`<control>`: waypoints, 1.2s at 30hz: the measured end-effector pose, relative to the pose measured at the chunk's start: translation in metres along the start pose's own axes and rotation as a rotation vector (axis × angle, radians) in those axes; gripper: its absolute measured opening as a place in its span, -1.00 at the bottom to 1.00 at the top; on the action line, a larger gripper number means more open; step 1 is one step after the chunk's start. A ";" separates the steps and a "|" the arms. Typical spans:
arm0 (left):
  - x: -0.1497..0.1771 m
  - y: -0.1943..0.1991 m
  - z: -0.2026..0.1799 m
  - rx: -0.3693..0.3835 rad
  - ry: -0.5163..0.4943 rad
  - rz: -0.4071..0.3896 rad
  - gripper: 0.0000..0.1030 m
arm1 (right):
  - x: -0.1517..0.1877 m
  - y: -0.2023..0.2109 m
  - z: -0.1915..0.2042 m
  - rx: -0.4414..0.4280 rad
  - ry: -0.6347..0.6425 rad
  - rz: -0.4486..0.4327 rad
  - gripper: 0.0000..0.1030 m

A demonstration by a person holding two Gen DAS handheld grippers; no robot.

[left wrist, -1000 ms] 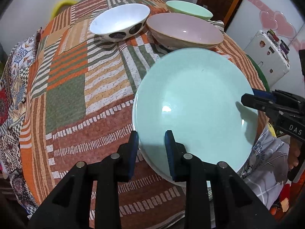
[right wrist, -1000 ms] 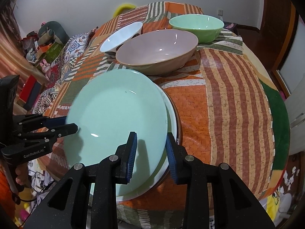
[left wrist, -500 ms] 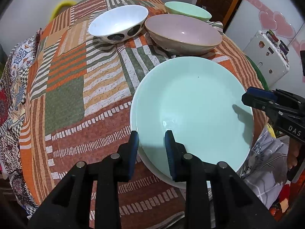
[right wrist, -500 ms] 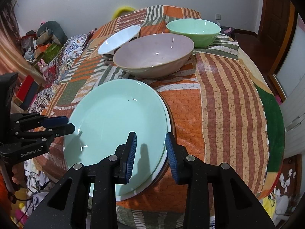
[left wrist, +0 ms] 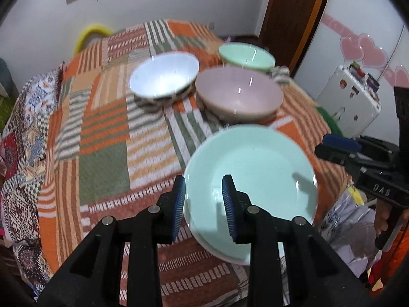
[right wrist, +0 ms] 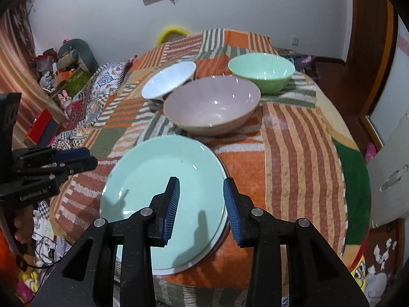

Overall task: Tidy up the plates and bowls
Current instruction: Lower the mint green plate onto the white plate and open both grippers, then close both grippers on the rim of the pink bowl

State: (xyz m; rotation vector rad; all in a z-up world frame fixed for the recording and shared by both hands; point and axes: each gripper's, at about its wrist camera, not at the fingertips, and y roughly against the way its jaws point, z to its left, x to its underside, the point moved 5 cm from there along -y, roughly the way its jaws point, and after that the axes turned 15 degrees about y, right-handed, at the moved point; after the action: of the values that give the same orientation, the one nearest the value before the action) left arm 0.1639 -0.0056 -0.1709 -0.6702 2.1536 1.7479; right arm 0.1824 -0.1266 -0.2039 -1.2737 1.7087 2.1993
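- Left gripper: jaws parted, nothing clasped; blue pads seen above the near left rim of the mint plate, no contact shown.
- Right gripper: jaws parted and just opened wider, nothing between them; held over the near right rim of the mint plate, clear of it.
- Mint plate: laid flat on a white plate, whose edge shows beneath its near side; a darker rim is seen under both at the right. The stack sits at the near edge of the table.
- Pink bowl: upright, just beyond the mint plate.
- White bowl: beyond the plate to the left, beside the pink bowl; dark spots on its outer wall.
- Green bowl: beyond the plate to the right, behind the pink bowl.
- Table: covered with a striped patchwork cloth.
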 end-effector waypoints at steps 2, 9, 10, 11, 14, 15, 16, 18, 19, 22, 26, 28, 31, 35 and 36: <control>-0.010 0.008 -0.002 0.007 0.003 -0.038 -0.33 | -0.007 0.004 -0.002 0.007 0.003 -0.025 -0.30; -0.043 0.018 -0.006 0.042 0.037 -0.128 0.19 | -0.027 0.014 -0.018 0.035 -0.028 -0.108 0.02; -0.049 0.017 -0.005 0.044 0.050 -0.135 0.27 | -0.030 0.015 -0.021 0.040 -0.035 -0.118 0.04; -0.054 0.014 -0.004 0.049 0.066 -0.143 0.29 | -0.033 0.014 -0.024 0.043 -0.041 -0.127 0.06; -0.069 0.001 -0.001 0.052 0.101 -0.132 0.35 | -0.040 0.009 -0.035 0.048 -0.065 -0.136 0.08; -0.072 -0.003 -0.001 0.054 0.107 -0.125 0.35 | -0.042 0.006 -0.040 0.047 -0.079 -0.136 0.09; -0.076 -0.010 0.000 0.056 0.113 -0.116 0.35 | -0.044 0.003 -0.044 0.046 -0.092 -0.136 0.10; -0.083 -0.021 0.000 0.050 0.119 -0.104 0.35 | -0.046 -0.002 -0.050 0.044 -0.109 -0.136 0.10; -0.085 -0.027 -0.001 0.045 0.118 -0.101 0.35 | -0.047 -0.005 -0.053 0.044 -0.117 -0.133 0.10; -0.094 -0.047 -0.006 0.032 0.104 -0.089 0.35 | -0.052 -0.019 -0.061 0.050 -0.131 -0.121 0.10; -0.100 -0.072 -0.012 0.038 0.094 -0.059 0.34 | -0.055 -0.036 -0.070 0.045 -0.151 -0.100 0.10; -0.102 -0.084 -0.012 0.041 0.094 -0.045 0.34 | -0.056 -0.042 -0.074 0.050 -0.153 -0.094 0.10; -0.105 -0.099 -0.012 0.049 0.105 -0.025 0.26 | -0.058 -0.050 -0.078 0.063 -0.147 -0.092 0.10; -0.104 -0.117 -0.011 0.072 0.108 0.025 -0.15 | -0.058 -0.061 -0.082 0.058 -0.148 -0.074 0.10; -0.104 -0.121 -0.011 0.074 0.109 0.031 -0.25 | -0.058 -0.064 -0.083 0.053 -0.149 -0.070 0.04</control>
State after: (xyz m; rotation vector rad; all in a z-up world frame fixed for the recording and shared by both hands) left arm 0.3160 -0.0174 -0.2180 -0.7317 2.3004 1.6740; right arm 0.2992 -0.1484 -0.2186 -1.1100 1.6303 2.1353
